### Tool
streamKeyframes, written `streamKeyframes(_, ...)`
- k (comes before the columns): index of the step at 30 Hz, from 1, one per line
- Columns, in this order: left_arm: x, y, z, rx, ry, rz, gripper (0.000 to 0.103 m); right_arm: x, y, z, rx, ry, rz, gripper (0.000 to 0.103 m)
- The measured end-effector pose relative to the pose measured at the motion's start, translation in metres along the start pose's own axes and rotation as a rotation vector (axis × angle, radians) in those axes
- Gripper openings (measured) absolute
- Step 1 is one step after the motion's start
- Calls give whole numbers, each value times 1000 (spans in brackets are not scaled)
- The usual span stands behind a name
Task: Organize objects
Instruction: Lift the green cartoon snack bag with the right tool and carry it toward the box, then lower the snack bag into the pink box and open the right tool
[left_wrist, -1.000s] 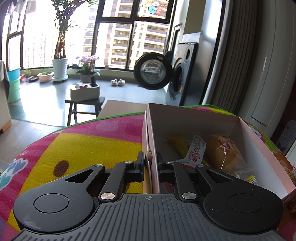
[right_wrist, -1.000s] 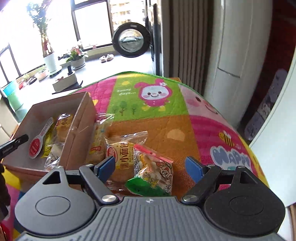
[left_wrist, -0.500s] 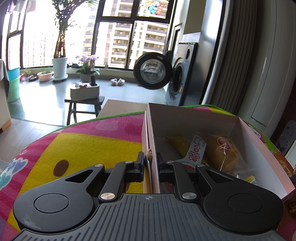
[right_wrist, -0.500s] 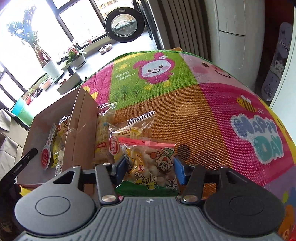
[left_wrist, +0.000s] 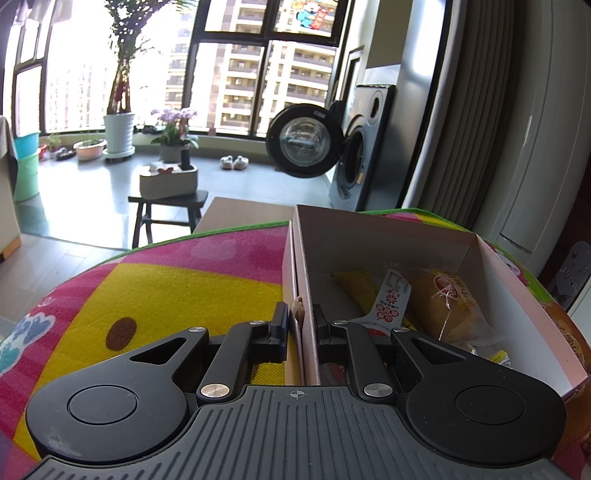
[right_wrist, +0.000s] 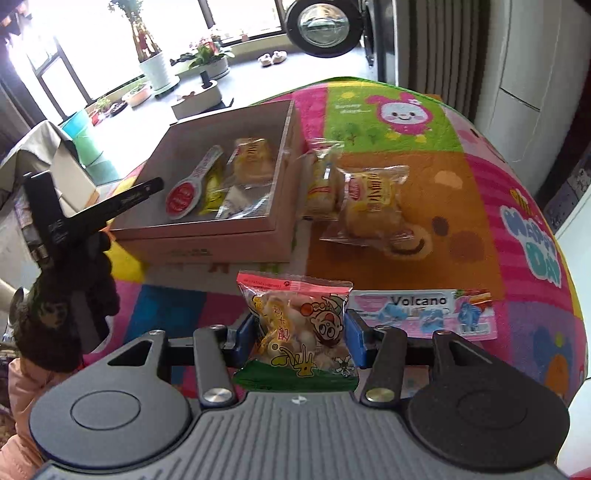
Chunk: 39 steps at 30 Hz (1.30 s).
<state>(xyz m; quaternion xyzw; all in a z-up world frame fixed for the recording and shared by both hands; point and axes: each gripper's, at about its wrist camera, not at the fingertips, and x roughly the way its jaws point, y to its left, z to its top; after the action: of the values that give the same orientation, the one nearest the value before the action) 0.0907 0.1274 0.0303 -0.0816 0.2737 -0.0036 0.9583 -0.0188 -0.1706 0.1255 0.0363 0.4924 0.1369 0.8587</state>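
Note:
My left gripper (left_wrist: 300, 325) is shut on the near left wall of the pink cardboard box (left_wrist: 391, 236), one finger inside and one outside. Inside the box lie a yellow bread packet (left_wrist: 448, 302) and a white-and-red spoon-shaped packet (left_wrist: 391, 302). In the right wrist view my right gripper (right_wrist: 300, 338) is shut on a snack bag (right_wrist: 301, 332) with a cartoon face, held up above the mat in front of the box (right_wrist: 207, 240). Two wrapped bread packets (right_wrist: 369, 199) lie on the mat right of the box.
A colourful play mat (right_wrist: 461, 155) covers the table. A flat "Volcano" packet (right_wrist: 424, 310) lies on the mat behind the snack bag. A gloved hand (right_wrist: 70, 295) holds the left gripper at the left. A washing machine (left_wrist: 354, 147) and stool (left_wrist: 166, 206) stand beyond the table.
My right gripper closed on the snack bag and lifted it up and back from the pile beside the box. The left gripper stayed clamped on the box wall.

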Motion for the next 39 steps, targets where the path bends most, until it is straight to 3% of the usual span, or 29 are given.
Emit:
streamKeyframes(8,0,0,0,-1,0,0,14,-18,67,29,-145,-61,58,50)
streamKeyframes(14,0,1,1,0,0,0,15,-17,113,87,-232,-148,78,50)
streamKeyframes(18,-1,-1,0,-1,1,0,15,8,136,131,-242,-195,58,50)
streamKeyframes(22,-1,-1,0,-1,1,-1,15,48,151,170,-192,-176,82,50)
streamKeyframes(26,-1,-1,0,-3,2,-3,15,90,166,186,-204,-176,61,53)
streamKeyframes(31,-2,-5,0,-8,4,-8,15,113,156,186,-172,-150,51,58)
streamKeyframes(39,-3,-9,-2,-6,4,-7,15,76,94,162,-154,-206,-48,74)
